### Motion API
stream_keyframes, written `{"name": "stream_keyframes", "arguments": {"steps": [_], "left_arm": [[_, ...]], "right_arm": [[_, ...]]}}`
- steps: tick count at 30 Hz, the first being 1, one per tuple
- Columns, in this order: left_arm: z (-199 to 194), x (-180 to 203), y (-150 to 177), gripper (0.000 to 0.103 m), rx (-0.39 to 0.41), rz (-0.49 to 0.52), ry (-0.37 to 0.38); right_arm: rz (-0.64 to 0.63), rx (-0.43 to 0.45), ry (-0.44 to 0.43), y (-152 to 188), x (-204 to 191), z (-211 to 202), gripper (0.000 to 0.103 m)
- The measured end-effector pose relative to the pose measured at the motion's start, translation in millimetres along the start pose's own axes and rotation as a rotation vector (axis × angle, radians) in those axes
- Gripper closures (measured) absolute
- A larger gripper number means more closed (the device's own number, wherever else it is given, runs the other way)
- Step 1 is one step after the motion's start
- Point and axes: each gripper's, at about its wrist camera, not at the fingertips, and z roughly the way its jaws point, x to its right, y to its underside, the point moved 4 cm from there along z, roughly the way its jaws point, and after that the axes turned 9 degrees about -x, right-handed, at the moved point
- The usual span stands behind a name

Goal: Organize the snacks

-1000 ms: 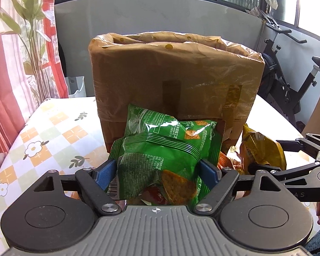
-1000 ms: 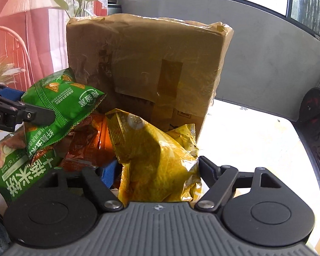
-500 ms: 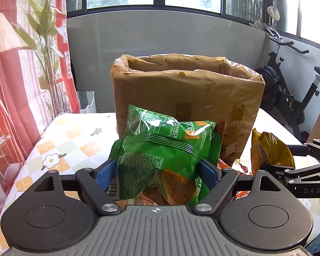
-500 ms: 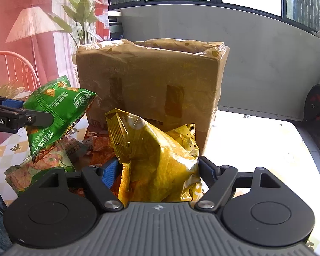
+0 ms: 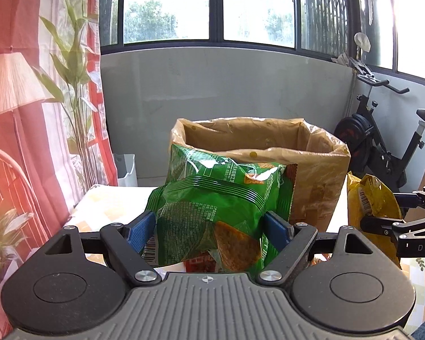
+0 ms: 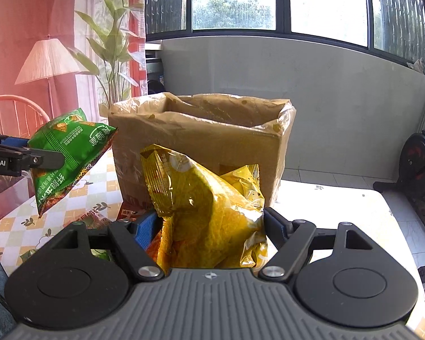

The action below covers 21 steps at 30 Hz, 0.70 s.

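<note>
My left gripper (image 5: 209,228) is shut on a green snack bag (image 5: 218,209) and holds it in the air in front of the open cardboard box (image 5: 314,153). The green bag also shows in the right wrist view (image 6: 70,153). My right gripper (image 6: 212,226) is shut on a yellow snack bag (image 6: 209,206), raised in front of the same box (image 6: 212,130). The yellow bag also shows at the right of the left wrist view (image 5: 371,201). The box is lined with clear plastic, and both bags sit near its rim height.
More snack packets (image 6: 99,221) lie on the checked tablecloth (image 6: 22,226) below the grippers. An exercise bike (image 5: 382,147) stands at the right, a plant (image 5: 76,85) and a lamp (image 5: 11,85) at the left. A red chair (image 6: 14,113) is at the table's left.
Both grippers have risen with their bags. The box top, first above view, is now seen from near rim height, with its opening showing.
</note>
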Motion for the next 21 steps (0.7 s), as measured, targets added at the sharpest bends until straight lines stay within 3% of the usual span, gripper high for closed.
{"name": "stream_keyframes", "arguments": {"steps": [9, 16, 17, 18, 19, 21], "left_arm": [[-13, -11, -50, 0.02, 0.103, 0.012, -0.019], [0, -3, -87, 0.028, 0.148, 0.024, -0.009], [5, -2, -92, 0.032, 0.148, 0.024, -0.003], [10, -1, -97, 0.046, 0.15, 0.024, 0.007], [19, 1, -102, 0.077, 0.138, 0.03, 0.028], [51, 5, -108, 0.075, 0.085, 0.061, 0.063]], "right_arm": [[-0.053, 0.123, -0.013, -52, 0, -22, 0.025], [-0.093, 0.167, -0.029, -91, 2, -7, 0.025], [-0.101, 0.174, -0.028, -95, 3, -4, 0.025], [-0.108, 0.184, -0.027, -101, 4, 0, 0.025], [-0.114, 0.19, -0.027, -106, 5, 4, 0.025], [-0.124, 0.191, -0.029, -115, 8, 17, 0.025]]}}
